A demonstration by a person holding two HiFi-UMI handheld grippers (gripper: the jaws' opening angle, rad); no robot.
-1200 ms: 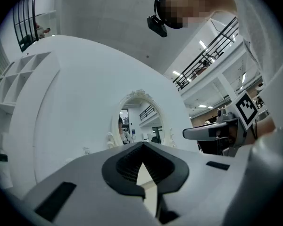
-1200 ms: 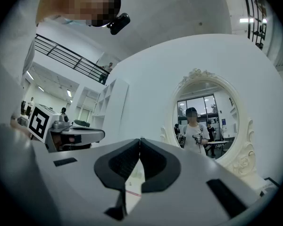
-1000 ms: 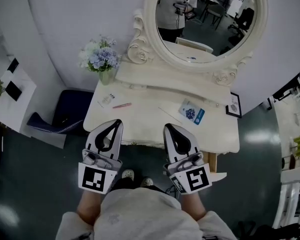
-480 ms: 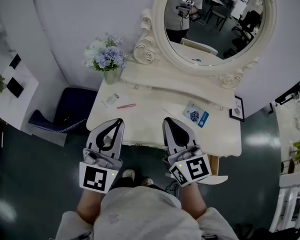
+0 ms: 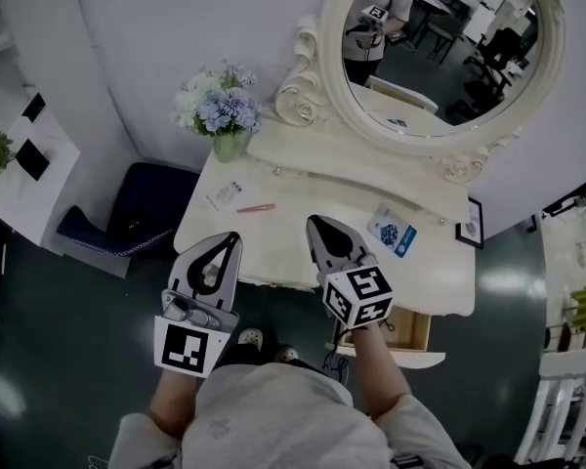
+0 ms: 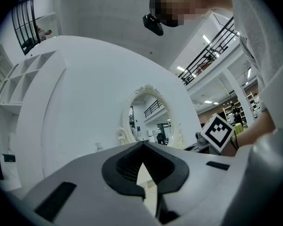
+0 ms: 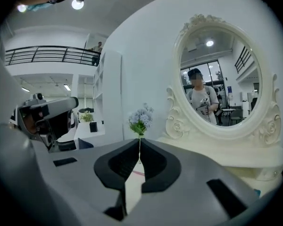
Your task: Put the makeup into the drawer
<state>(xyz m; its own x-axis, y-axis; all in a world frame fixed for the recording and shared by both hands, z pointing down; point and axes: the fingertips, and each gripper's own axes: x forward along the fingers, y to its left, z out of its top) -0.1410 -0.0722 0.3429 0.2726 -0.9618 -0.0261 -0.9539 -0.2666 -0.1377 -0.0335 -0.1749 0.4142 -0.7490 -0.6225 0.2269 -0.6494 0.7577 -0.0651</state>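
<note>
Lying on the cream bench point(image 5: 308, 199) below an oval mirror point(image 5: 439, 57), a slim pink makeup pencil point(image 5: 256, 207) sits just beside a small white packet point(image 5: 222, 195), out past the tips of both grippers and touched by neither. The left gripper point(image 5: 231, 236) and right gripper point(image 5: 313, 222) are held side by side at the bench's near edge. In the head view the pencil shows between their tips, nearer the left one. Each gripper view shows its fingers clenched together, with nothing between them. A blue-and-white packet point(image 5: 397, 234) lies on the bench to the right of the right gripper. The drawer point(image 5: 410, 332) stands pulled out under the bench's right end, just right of the right gripper's marker cube.
</note>
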